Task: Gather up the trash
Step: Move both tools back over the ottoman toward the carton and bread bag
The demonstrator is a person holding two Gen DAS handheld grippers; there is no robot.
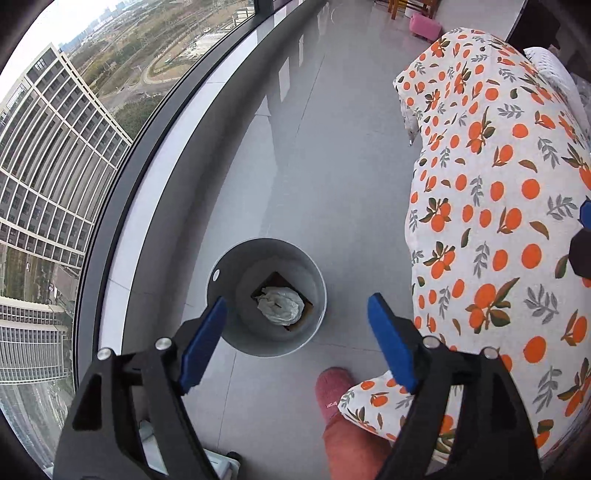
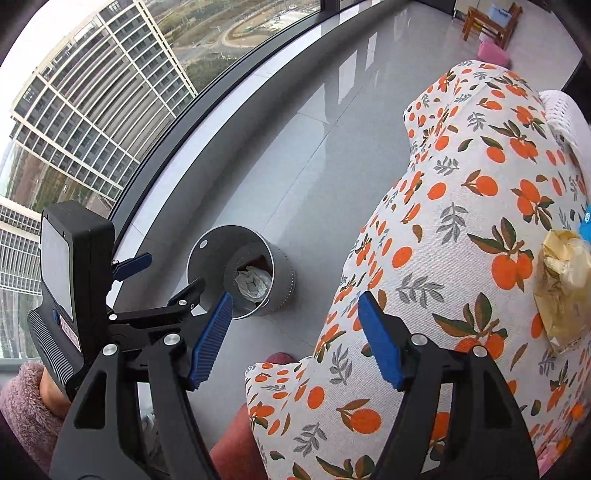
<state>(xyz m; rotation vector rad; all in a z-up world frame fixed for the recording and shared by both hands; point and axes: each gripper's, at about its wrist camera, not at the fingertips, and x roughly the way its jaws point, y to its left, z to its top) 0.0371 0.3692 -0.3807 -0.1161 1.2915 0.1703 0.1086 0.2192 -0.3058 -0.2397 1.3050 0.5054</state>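
A round metal bin (image 1: 266, 347) stands on the grey floor beside the table. In it lies a crumpled white bag (image 1: 280, 304) on a brown card. My left gripper (image 1: 297, 299) hangs above the bin, open, with nothing between its blue fingers. My right gripper (image 2: 295, 295) is open and empty too, over the table's edge, with the bin (image 2: 284, 280) and the white bag (image 2: 253, 280) to its left. The left gripper (image 2: 166, 275) shows there beside the bin. A crumpled yellowish wrapper (image 2: 565, 291) lies on the tablecloth at the right.
The table wears a white cloth with an orange-fruit print (image 1: 498, 203). A floor-to-ceiling window (image 1: 74, 184) runs along the left. A pink slipper (image 1: 332, 387) stands near the bin. A white basket (image 2: 565, 107) sits on the table's far end; a pink stool (image 1: 424, 24) lies beyond.
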